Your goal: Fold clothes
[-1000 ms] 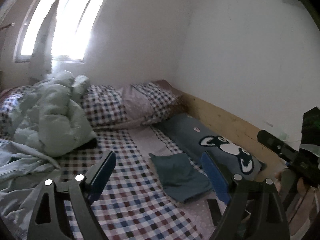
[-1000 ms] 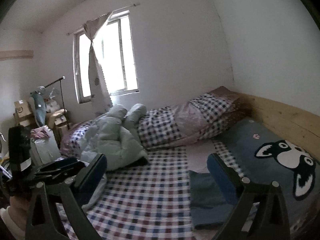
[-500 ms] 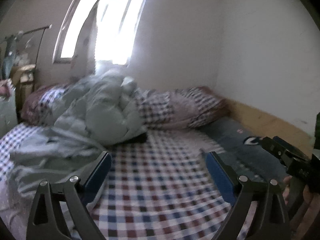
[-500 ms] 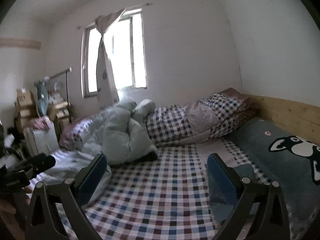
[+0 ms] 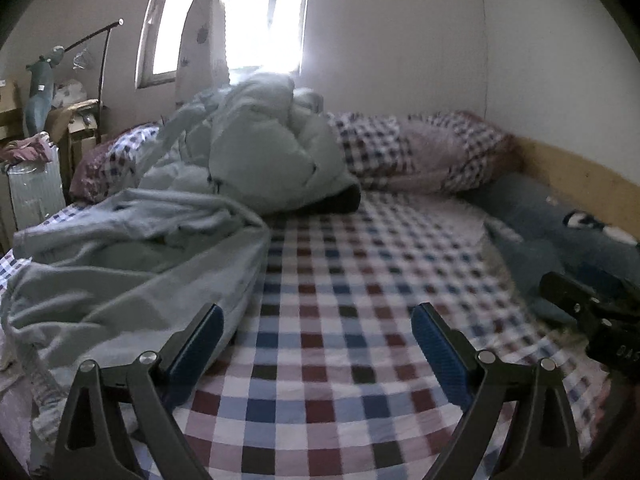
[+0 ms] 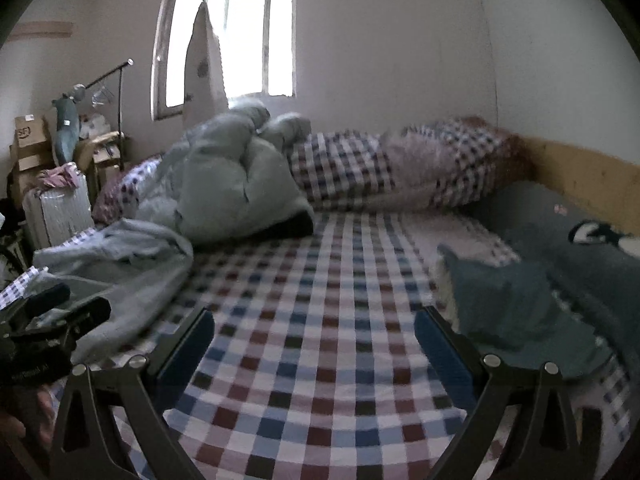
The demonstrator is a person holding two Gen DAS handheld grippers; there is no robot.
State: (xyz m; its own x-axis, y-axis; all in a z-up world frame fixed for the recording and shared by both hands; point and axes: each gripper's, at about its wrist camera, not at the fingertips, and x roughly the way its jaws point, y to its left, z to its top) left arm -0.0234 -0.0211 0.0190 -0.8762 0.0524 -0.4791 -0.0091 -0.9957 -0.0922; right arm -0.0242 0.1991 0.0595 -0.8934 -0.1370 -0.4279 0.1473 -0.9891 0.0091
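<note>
A crumpled pale grey-green garment (image 5: 132, 264) lies on the left side of the checked bed sheet (image 5: 344, 320), seen too as the pale garment (image 6: 124, 264) in the right wrist view. A folded teal garment (image 6: 516, 312) rests on the sheet at the right, beside the dark blue dog-print pillow (image 6: 592, 248). My left gripper (image 5: 316, 340) hangs low over the sheet, open, nothing between its blue pads; the pale garment's edge sits just left of its left finger. My right gripper (image 6: 314, 340) is open and empty, with the folded teal garment just past its right finger.
A puffy pale duvet (image 5: 264, 160) and checked pillows (image 5: 420, 156) are piled at the head of the bed under the window. A wooden rail (image 6: 580, 176) runs along the right wall. Boxes, a suitcase (image 6: 56, 208) and a clothes rack stand at the left.
Both grippers have sunk toward the bed, so the sheet now fills the lower frames. The left view has swung left, bringing the pale garment into sight and the folded teal one to the right edge.
</note>
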